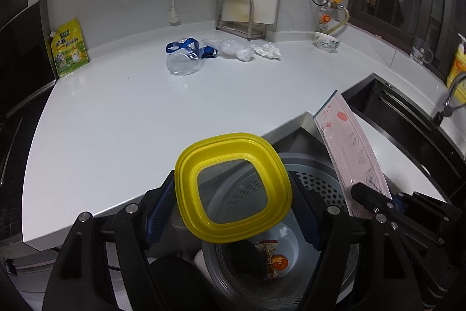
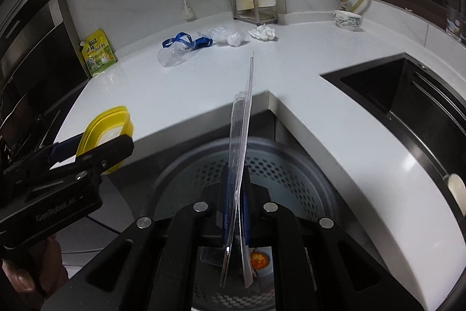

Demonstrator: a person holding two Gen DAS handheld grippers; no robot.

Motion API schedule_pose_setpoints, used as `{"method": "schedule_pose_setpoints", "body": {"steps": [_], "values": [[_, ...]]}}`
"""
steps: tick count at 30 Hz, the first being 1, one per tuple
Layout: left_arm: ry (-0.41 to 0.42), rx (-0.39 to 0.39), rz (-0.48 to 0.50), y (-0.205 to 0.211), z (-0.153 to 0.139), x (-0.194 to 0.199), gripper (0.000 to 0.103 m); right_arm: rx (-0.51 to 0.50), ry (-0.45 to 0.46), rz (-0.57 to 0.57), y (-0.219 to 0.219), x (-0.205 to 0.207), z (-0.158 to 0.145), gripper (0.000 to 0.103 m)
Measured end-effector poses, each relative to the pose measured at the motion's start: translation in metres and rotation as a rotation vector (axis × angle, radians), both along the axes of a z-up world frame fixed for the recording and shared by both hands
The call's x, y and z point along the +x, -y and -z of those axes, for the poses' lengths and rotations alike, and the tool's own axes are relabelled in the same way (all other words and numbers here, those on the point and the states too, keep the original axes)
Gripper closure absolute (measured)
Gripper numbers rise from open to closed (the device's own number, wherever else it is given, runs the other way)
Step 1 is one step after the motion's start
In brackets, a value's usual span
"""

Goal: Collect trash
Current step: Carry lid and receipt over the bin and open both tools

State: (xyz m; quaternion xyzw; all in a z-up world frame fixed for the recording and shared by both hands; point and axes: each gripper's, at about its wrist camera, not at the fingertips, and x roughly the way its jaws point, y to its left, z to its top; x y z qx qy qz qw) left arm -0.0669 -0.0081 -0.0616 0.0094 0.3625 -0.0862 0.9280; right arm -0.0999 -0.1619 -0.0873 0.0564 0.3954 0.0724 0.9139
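Observation:
My left gripper (image 1: 233, 179) is shut on a yellow-rimmed clear lid (image 1: 227, 142), held tilted above a grey perforated bin (image 1: 317, 179) below the counter edge. A snack wrapper (image 1: 272, 258) lies in the bin. My right gripper (image 2: 236, 168) is shut on a flat clear plastic package (image 2: 241, 121), seen edge-on and upright over the bin (image 2: 279, 165). On the counter behind lie a crushed clear bottle (image 1: 183, 63) with a blue strap, a clear plastic bag (image 1: 227, 47) and crumpled tissue (image 1: 268, 51). In the right wrist view the left gripper (image 2: 99, 142) is at the left.
A dark sink (image 2: 393, 83) is set into the counter on the right, with a patterned bowl (image 2: 348, 19) behind it. A yellow pouch (image 2: 97, 53) leans at the left wall and a metal rack (image 2: 247, 2) stands at the back. A hand (image 2: 23, 276) shows at the lower left.

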Motion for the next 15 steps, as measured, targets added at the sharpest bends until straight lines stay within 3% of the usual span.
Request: {"method": "schedule_pose_setpoints", "body": {"steps": [15], "values": [[-0.087, 0.046, 0.061, 0.019, 0.037, -0.019, 0.031, 0.047, -0.127, 0.006, 0.002, -0.036, 0.038, 0.096]]}}
